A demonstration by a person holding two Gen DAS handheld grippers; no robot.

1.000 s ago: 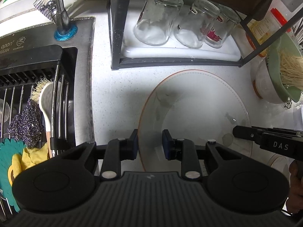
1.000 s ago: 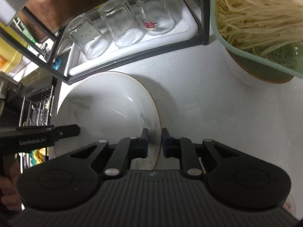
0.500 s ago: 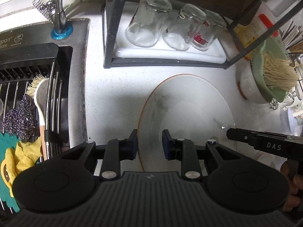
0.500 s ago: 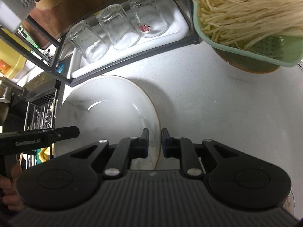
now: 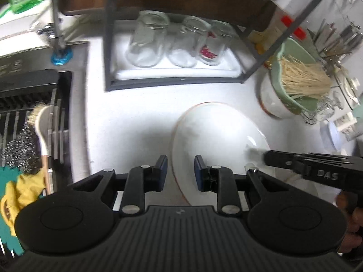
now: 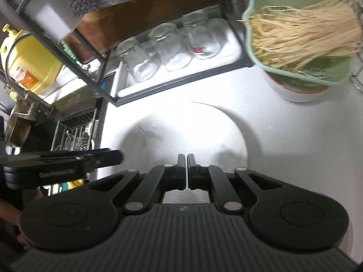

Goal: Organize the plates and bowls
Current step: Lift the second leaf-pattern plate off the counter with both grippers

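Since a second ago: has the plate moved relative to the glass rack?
Yes. In the left wrist view the plate has drawn away from the glass rack. Its far rim nearly met the rack's front bar; now a strip of counter separates them.

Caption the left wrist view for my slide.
Left hand-held gripper straddles the rim of a white plate above the counter, with the right hand-held gripper at the opposite edge.

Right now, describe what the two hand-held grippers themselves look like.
Both are matte black plastic. The left hand-held gripper has a ribbed body, two round side housings, silver pivot screws on angular linkage arms, and blue pads on its fingers. The right hand-held gripper is built alike, with dark pads. Pale lettering marks their sides; "DAS" is readable on the right one. No sleeves or cables show.
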